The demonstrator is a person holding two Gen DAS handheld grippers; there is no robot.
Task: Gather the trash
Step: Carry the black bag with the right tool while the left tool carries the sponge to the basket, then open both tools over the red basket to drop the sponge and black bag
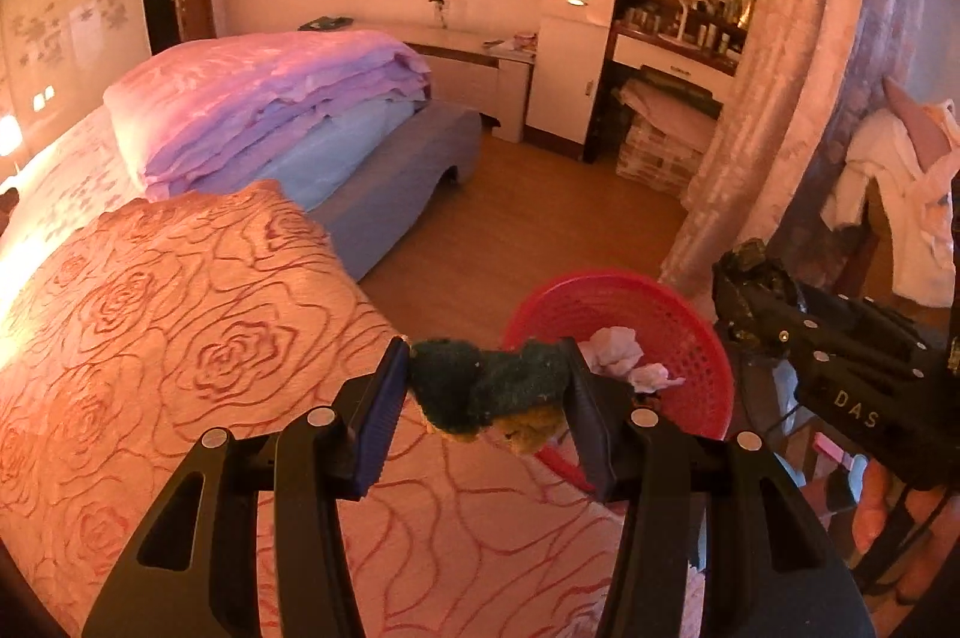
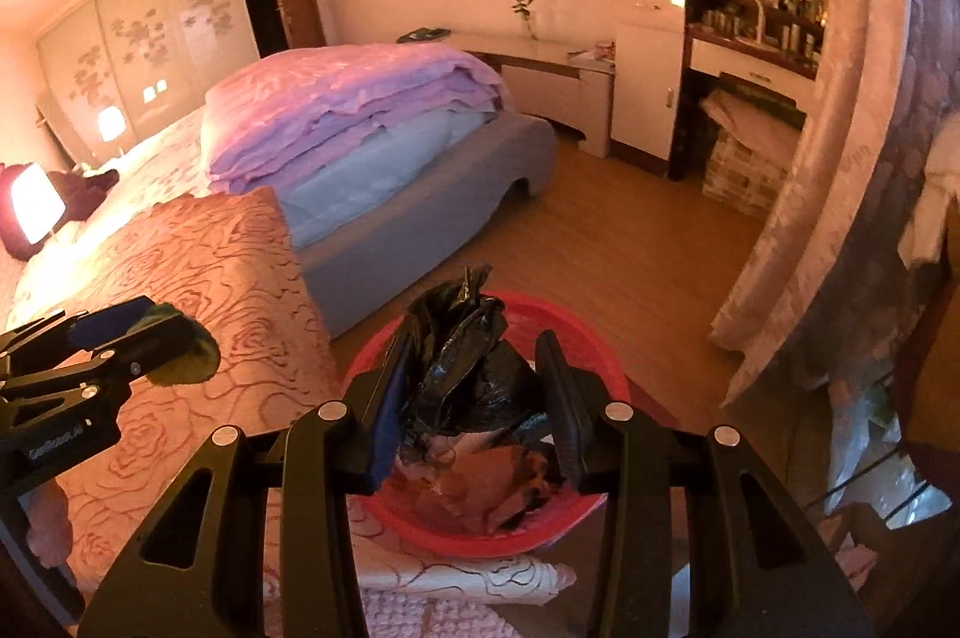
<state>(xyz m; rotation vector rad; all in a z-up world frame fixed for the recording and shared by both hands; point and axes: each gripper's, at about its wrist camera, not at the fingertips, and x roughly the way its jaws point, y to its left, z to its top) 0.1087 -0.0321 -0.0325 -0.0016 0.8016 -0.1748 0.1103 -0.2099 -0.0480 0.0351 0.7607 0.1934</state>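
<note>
Left gripper (image 1: 489, 389): black plastic arms, ribbed blue pads, clamped on a scouring sponge (image 1: 489, 392). Sponge is coarse and fuzzy, dark green on top with a frayed yellow foam layer beneath, squeezed into a lumpy bow between the pads. It hangs over the edge of the bed, just beside the red basket (image 1: 684, 332).

Right gripper (image 2: 474, 386): same black build, jaws set fairly narrow and pinching a crumpled black plastic bag (image 2: 462, 368). Bag is thin, glossy, creased into peaks that stick up past the fingertips. It sits directly above the basket opening.

Basket: round, red plastic, perforated mesh wall, smooth rim. Inside, wadded white tissue (image 1: 618, 347) (soft, crinkled) and some orange-brown scraps (image 2: 486, 482), too blurred to identify.

Bedspread (image 1: 168, 350): peach fabric, raised rose pattern, quilted look. Further back, a stack of folded quilts (image 1: 270, 98), pink and lilac over pale blue, satiny. Floor (image 1: 540, 212) is smooth wood-tone.
</note>
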